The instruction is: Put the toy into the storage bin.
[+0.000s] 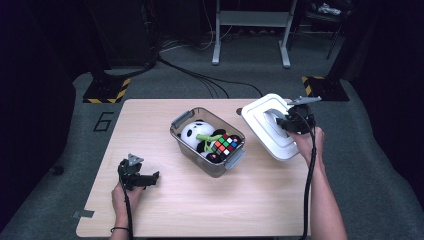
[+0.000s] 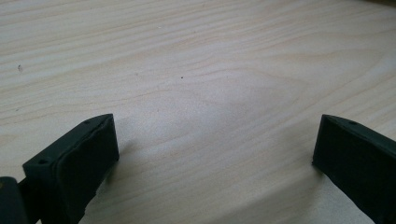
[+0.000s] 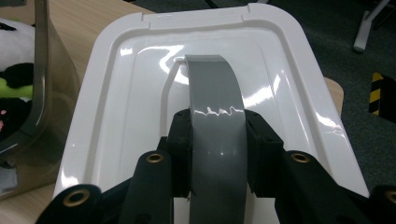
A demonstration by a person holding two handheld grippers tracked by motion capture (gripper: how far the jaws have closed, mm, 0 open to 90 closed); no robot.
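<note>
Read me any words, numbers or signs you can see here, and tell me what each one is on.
"6": a large dark numeral on the grey floor mat, left of the wooden table.
No lettering can be read on the white lid, the clear bin, the panda toy or the colour cube.
</note>
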